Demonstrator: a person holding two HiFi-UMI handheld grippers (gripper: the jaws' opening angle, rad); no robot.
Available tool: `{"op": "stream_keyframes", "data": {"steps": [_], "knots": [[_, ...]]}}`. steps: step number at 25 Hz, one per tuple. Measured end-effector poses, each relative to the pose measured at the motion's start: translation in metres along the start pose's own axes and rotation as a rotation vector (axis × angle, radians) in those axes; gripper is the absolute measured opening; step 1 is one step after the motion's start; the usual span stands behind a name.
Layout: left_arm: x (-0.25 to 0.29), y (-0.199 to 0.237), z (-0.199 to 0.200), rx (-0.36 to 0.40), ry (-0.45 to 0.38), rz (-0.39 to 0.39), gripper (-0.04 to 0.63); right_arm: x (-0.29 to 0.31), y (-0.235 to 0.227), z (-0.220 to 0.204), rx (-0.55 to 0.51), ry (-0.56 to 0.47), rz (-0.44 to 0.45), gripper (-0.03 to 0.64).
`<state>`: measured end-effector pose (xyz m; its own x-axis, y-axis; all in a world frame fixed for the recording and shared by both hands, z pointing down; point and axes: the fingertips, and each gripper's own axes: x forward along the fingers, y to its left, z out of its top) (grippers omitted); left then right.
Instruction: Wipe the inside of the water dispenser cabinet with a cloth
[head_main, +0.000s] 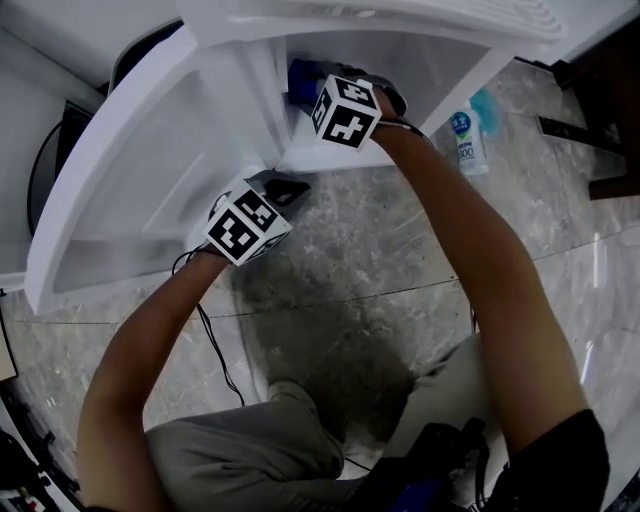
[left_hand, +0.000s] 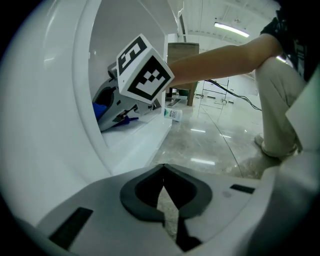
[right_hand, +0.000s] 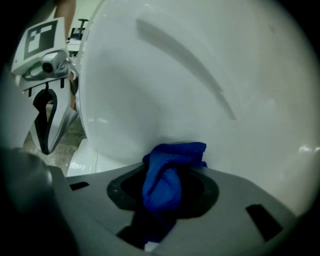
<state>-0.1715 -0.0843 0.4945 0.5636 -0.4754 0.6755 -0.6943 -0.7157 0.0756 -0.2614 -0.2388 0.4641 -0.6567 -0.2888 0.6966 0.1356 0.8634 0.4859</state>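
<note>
Right gripper (right_hand: 165, 174): pinching blue cloth (right_hand: 162, 190), against white cabinet inner wall (right_hand: 210, 85) | Left gripper (left_hand: 163, 172): jaws pressed together, empty, beside open cabinet door (head_main: 130, 180)

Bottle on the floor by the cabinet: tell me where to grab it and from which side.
Probably across the labelled body of the bottle, below the teal cap: its longest plain stretch. Come from the open floor side, since the cabinet crowds the other.

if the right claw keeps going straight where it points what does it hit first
Likely the cabinet's white inside wall. The blue cloth in the right claw sticks out in front and would meet it first, if not touching already.
</note>
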Motion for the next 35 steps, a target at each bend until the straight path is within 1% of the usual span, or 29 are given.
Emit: {"op": "stream_keyframes", "data": {"steps": [1, 3, 5, 9, 11, 13, 17, 18, 19, 21, 23, 24, 26, 27, 29, 32, 33, 35], "knots": [[0.001, 0.000, 0.003, -0.001, -0.006, 0.000, 0.006, 0.000, 0.001, 0.000, -0.021, 0.003, 0.003, 0.121], [0.004, -0.004, 0.007, -0.005, -0.012, -0.005, 0.006, 0.003, -0.001, -0.002, -0.021, 0.022, -0.004, 0.121], [0.005, -0.009, 0.007, 0.002, -0.009, -0.015, 0.006, 0.009, -0.008, -0.004, 0.008, 0.047, -0.026, 0.121], [0.004, -0.012, 0.010, 0.015, -0.003, -0.016, 0.006, 0.020, -0.031, -0.006, 0.115, 0.071, -0.106, 0.121], [0.005, -0.011, 0.012, 0.017, -0.003, -0.013, 0.006, 0.018, -0.033, -0.004, 0.122, 0.066, -0.124, 0.121], [0.005, -0.011, 0.015, 0.023, -0.005, -0.012, 0.006, 0.014, -0.025, -0.002, 0.107, 0.044, -0.088, 0.121], [0.010, -0.011, 0.018, 0.046, -0.002, -0.012, 0.006, -0.005, 0.009, -0.001, -0.010, -0.019, 0.110, 0.121], [0.012, -0.011, 0.017, 0.055, 0.002, -0.013, 0.006, -0.008, 0.013, 0.000, -0.031, -0.023, 0.135, 0.121], [0.014, -0.011, 0.016, 0.062, 0.006, -0.014, 0.006, -0.008, 0.015, 0.000, -0.049, -0.017, 0.141, 0.121], [0.015, -0.012, 0.015, 0.066, 0.011, -0.016, 0.006, -0.003, 0.011, 0.000, -0.077, 0.016, 0.115, 0.121], [0.015, -0.014, 0.015, 0.065, 0.014, -0.018, 0.006, 0.005, 0.000, 0.000, -0.085, 0.052, 0.051, 0.121], [0.013, -0.014, 0.015, 0.065, 0.015, -0.017, 0.006, 0.010, -0.008, 0.000, -0.074, 0.063, 0.006, 0.121], [0.010, -0.014, 0.016, 0.064, 0.011, -0.012, 0.006, 0.017, -0.023, -0.002, -0.020, 0.075, -0.075, 0.121], [0.008, -0.013, 0.017, 0.062, 0.007, -0.007, 0.006, 0.019, -0.029, -0.004, 0.008, 0.082, -0.103, 0.121], [0.004, -0.008, 0.018, 0.059, -0.001, 0.006, 0.006, 0.021, -0.034, -0.005, 0.031, 0.098, -0.134, 0.121], [-0.001, 0.003, 0.016, 0.061, 0.003, 0.029, 0.006, 0.019, -0.033, -0.007, 0.065, 0.091, -0.139, 0.121], [-0.001, 0.006, 0.016, 0.063, 0.004, 0.035, 0.006, 0.017, -0.029, -0.008, 0.085, 0.081, -0.116, 0.121], [-0.002, 0.011, 0.018, 0.069, 0.000, 0.047, 0.006, 0.009, -0.014, -0.007, 0.101, 0.054, -0.021, 0.121]]}}
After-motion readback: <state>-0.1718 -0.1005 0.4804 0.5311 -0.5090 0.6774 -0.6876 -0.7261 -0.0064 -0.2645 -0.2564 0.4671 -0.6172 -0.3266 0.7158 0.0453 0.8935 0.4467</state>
